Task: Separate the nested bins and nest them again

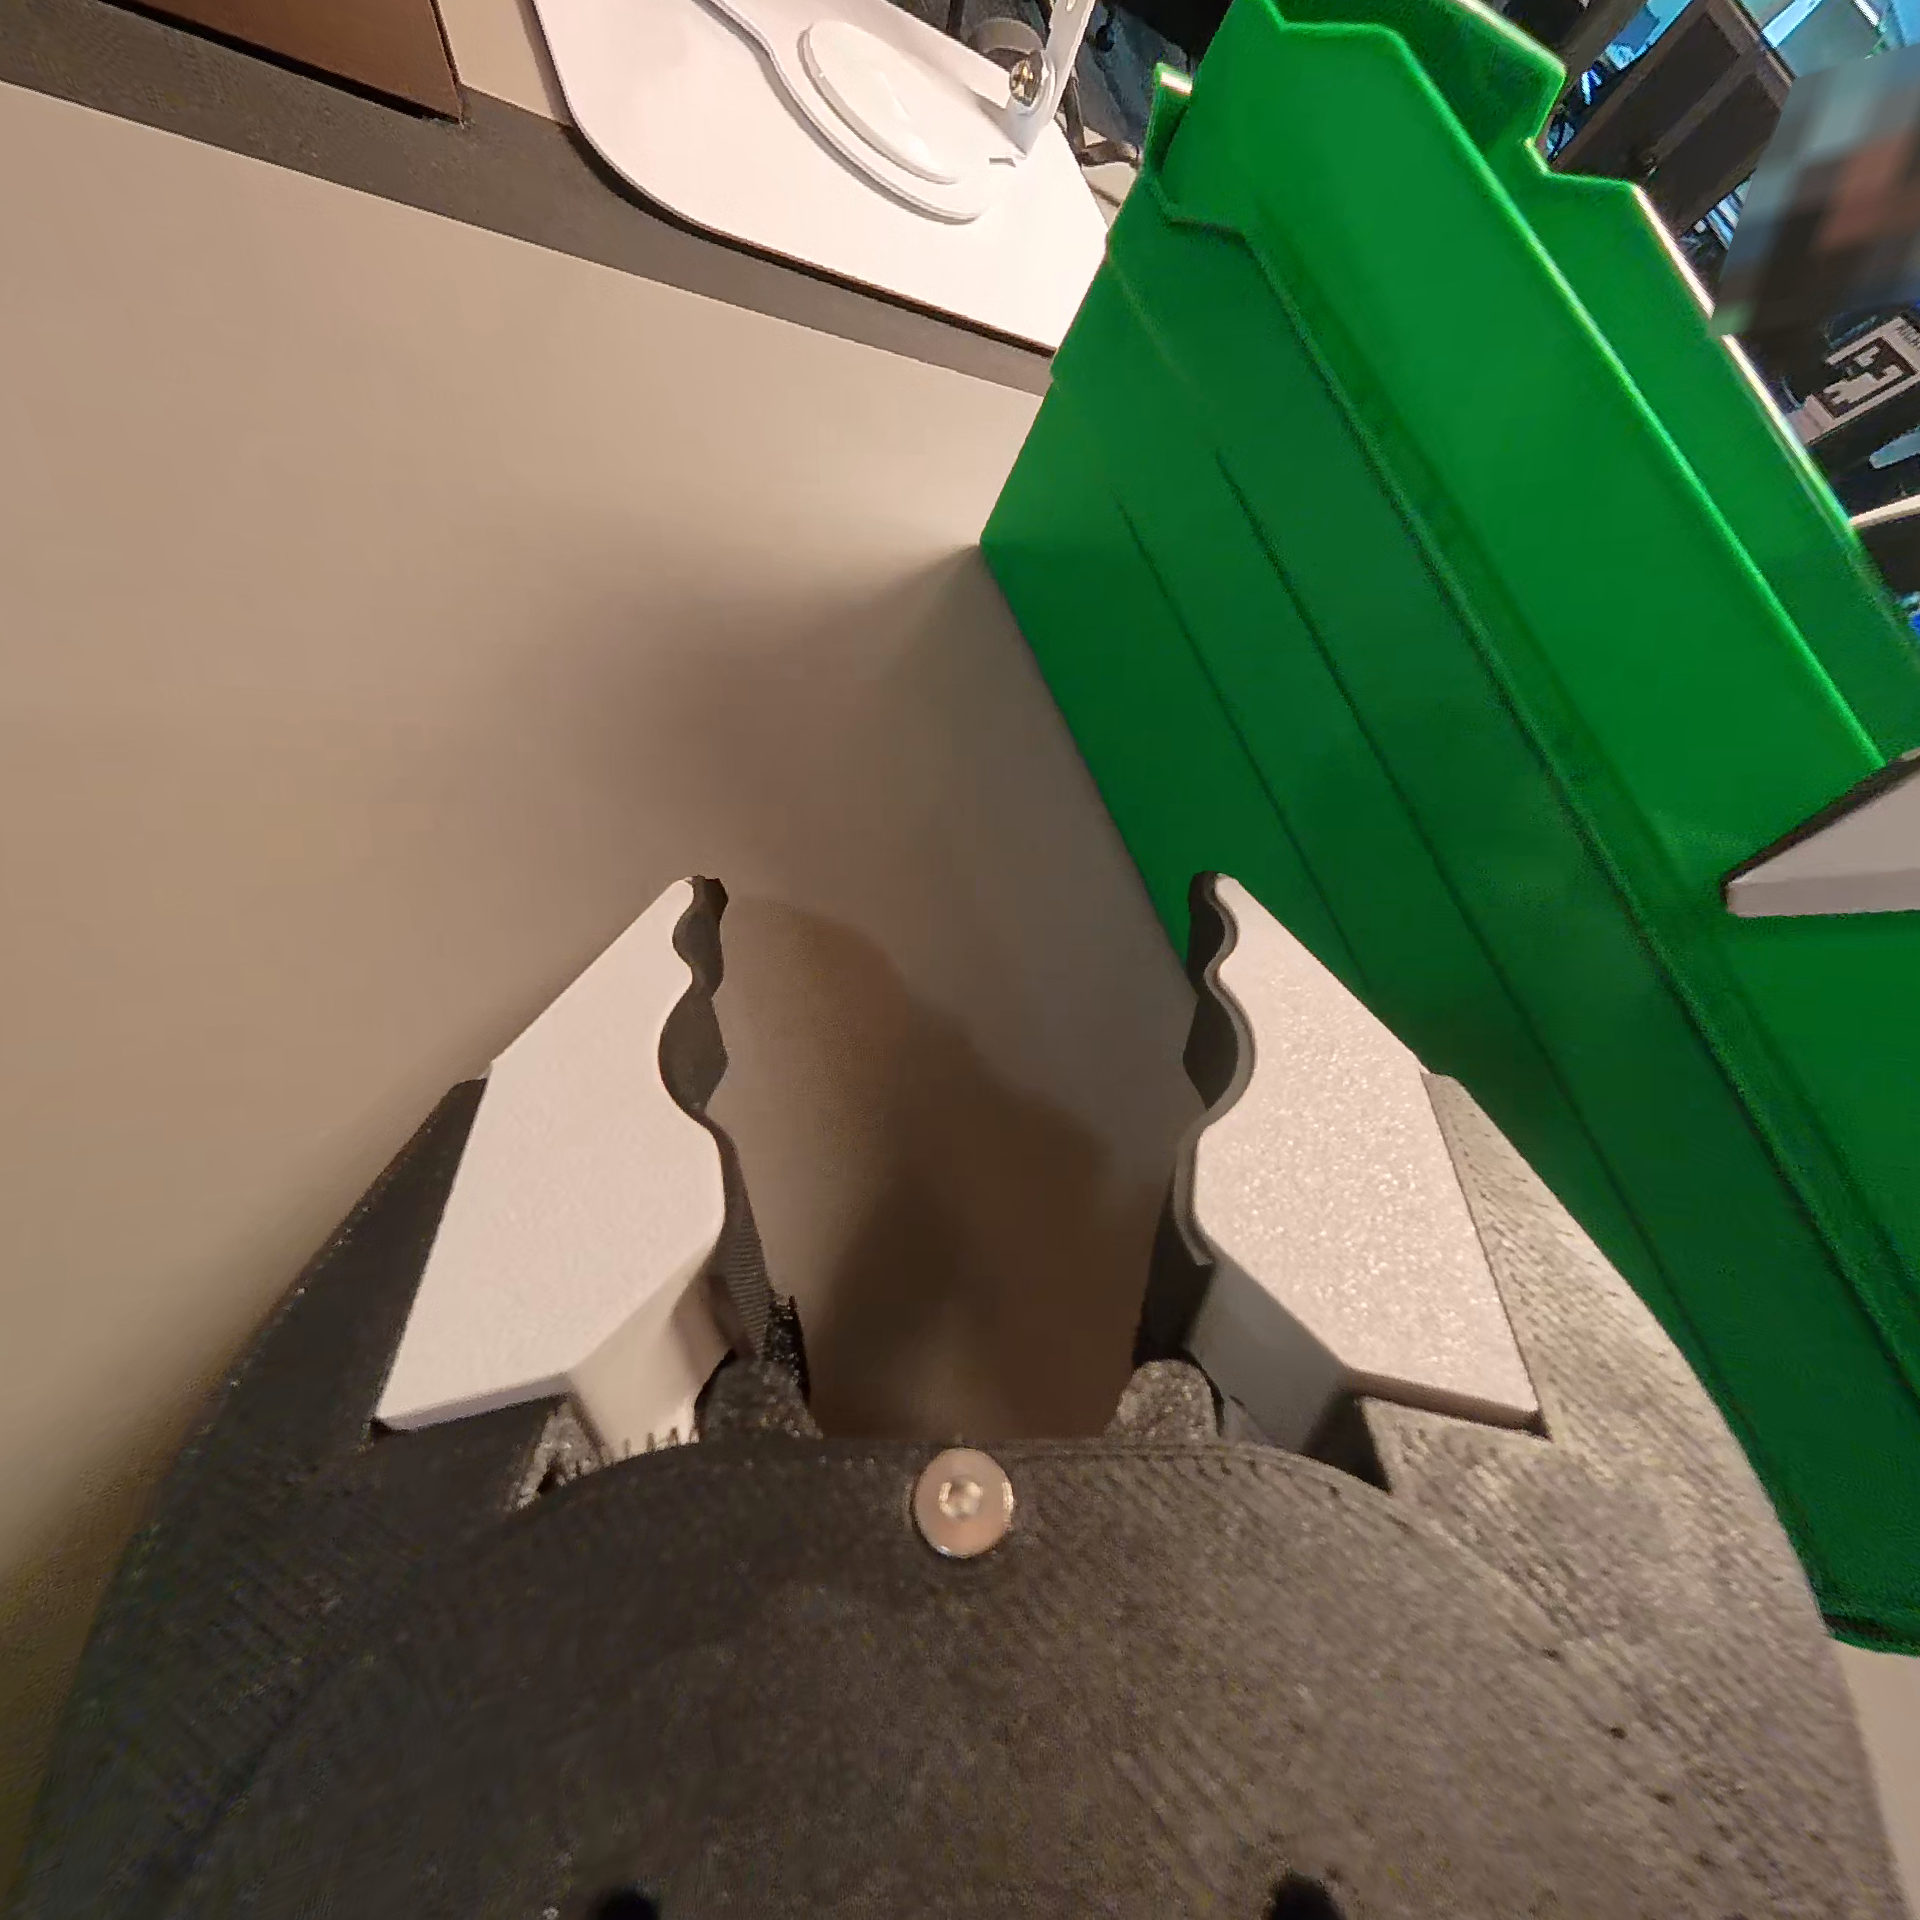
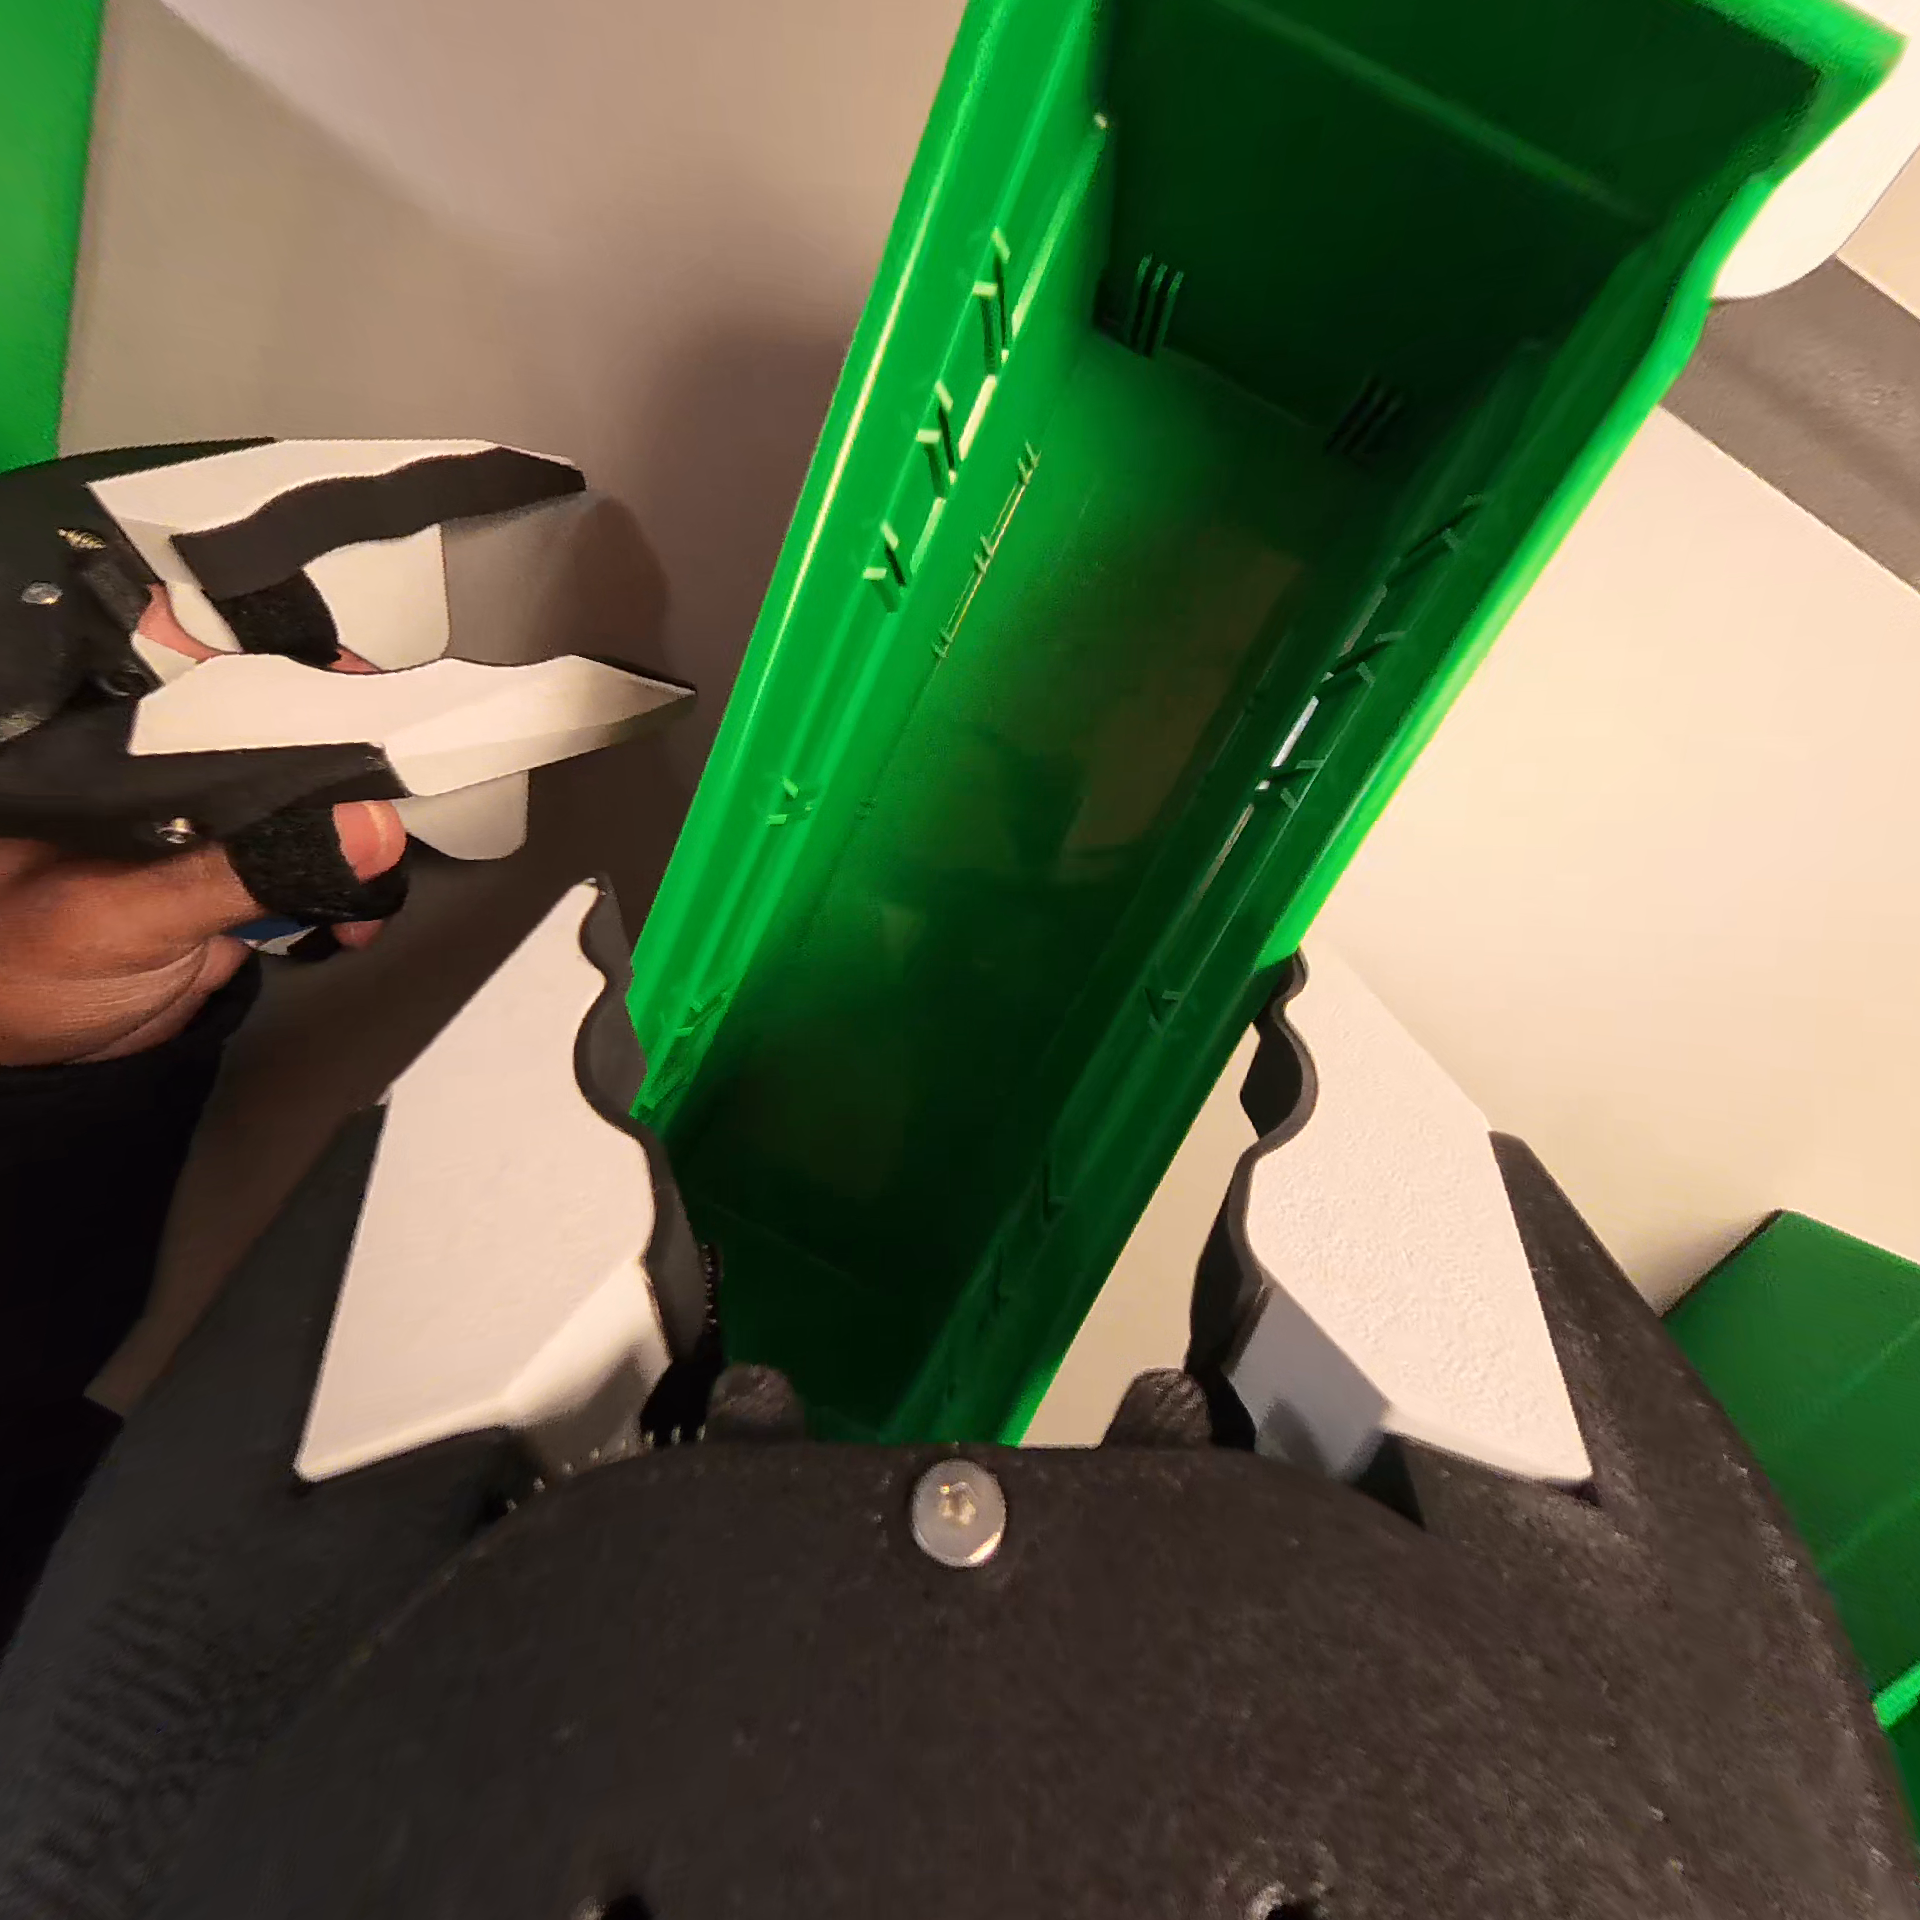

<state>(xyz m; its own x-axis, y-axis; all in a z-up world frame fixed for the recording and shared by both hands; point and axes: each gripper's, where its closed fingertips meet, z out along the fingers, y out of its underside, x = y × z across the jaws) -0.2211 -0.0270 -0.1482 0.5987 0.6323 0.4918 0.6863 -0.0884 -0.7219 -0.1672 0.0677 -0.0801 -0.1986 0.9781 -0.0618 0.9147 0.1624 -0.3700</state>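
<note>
A long green bin (image 2: pixel 1091 727) stands between the fingers of my right gripper (image 2: pixel 945 925). Both pads press on its side walls near its close end, so the gripper is shut on it. The same bin (image 1: pixel 1455 540) shows in the left wrist view, tilted, with a low corner near the beige table (image 1: pixel 468 571) and one right gripper finger (image 1: pixel 1829 862) on its side. My left gripper (image 1: pixel 958 883) is open and empty over the bare table, left of the bin. It also shows in the right wrist view (image 2: pixel 636 582), open and apart from the bin.
More green plastic shows at the upper left (image 2: pixel 42 208) and lower right (image 2: pixel 1808 1371) of the right wrist view. A white flat stand (image 1: pixel 727 135) and a brown box (image 1: pixel 312 42) lie at the table's far edge. A hand (image 2: pixel 104 935) holds the left gripper.
</note>
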